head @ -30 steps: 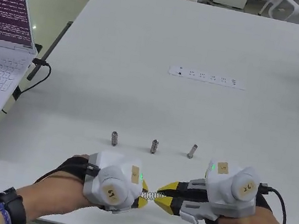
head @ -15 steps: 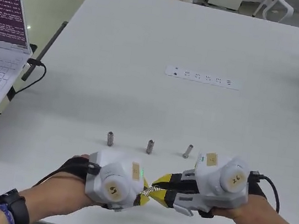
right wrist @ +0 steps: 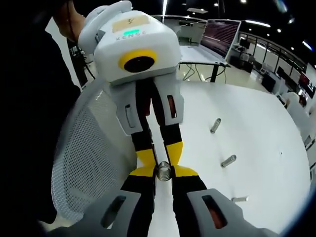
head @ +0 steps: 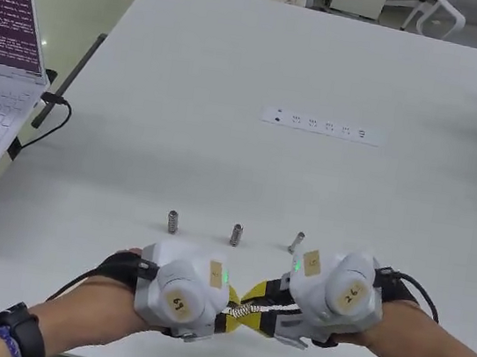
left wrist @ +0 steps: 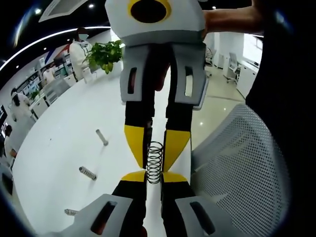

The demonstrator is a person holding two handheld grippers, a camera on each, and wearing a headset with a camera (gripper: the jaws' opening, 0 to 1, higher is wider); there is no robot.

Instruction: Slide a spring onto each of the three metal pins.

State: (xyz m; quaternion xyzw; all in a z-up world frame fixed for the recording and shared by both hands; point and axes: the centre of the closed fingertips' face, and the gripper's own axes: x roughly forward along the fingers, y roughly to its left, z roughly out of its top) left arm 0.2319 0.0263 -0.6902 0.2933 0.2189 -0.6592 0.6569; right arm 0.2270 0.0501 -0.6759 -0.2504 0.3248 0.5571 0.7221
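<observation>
Jaws of the left gripper (left wrist: 154, 178) are clamping one end of the spring (left wrist: 154, 160). The right gripper (right wrist: 164, 173) is flanking the other end; whether it is gripping cannot be told. This appears to be a handover, taking place on the person's side of the pin row (head: 236, 235). The next move is probably aligning the coil over the bare-looking rightmost pin (head: 297, 242). Lettering on the left gripper's casing is reading "KEN…"; laptop (head: 4, 12) text, left of the row, is illegible.

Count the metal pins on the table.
3, in a row: left pin, middle pin, right pin. The left gripper and right gripper could hide another.
</observation>
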